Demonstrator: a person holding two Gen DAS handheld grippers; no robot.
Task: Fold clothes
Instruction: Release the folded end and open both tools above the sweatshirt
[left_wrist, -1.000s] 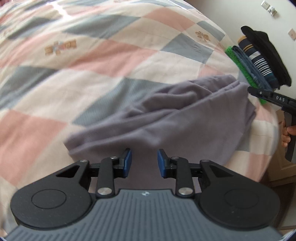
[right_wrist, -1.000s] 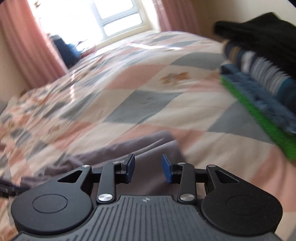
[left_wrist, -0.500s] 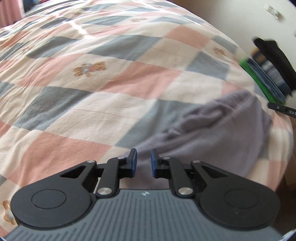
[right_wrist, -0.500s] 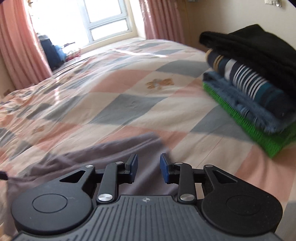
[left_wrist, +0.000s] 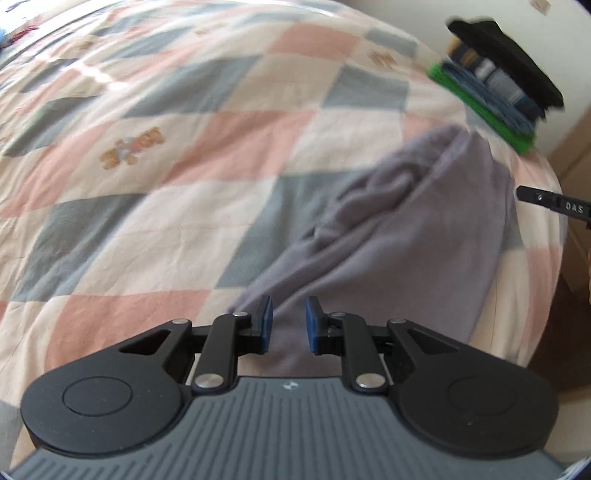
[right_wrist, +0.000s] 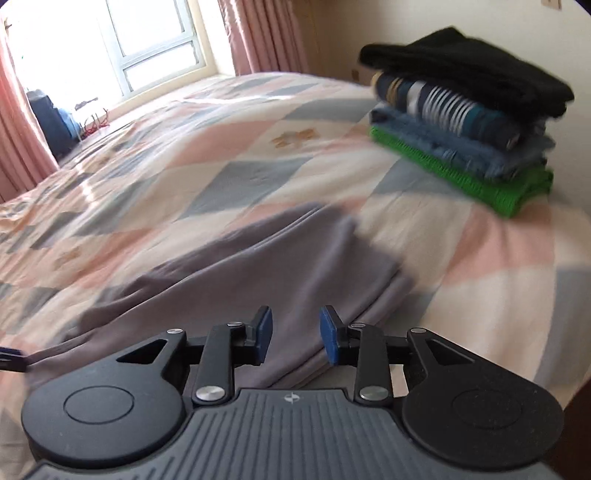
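Two hand-held grippers hang over the near edge of a bed. The left gripper has its blue pads spread a little way apart with nothing between them, just above the near corner of a grey garment. The right gripper also has its pads parted and empty, above the same grey garment where its layered hem runs towards the mattress edge.

The garment lies loosely bunched along the front of the checked quilt, close to the bed's edge, with a ridge of folds down its far side. Beyond it the quilt stretches bare in pink, cream and grey-blue squares, leaving wide open space towards the far side of the bed.

A pile of folded clothes sits at the corner of the bed against the wall: green at the bottom, blue above, then a striped piece, black on top. The left camera shows the same pile near the grey garment's far end, but blurred.

Only the left camera shows the tip of the other gripper at the right edge, with white lettering that reads "DAS". Only the right camera shows the window, the pink curtains and a dark bag beneath the sill.
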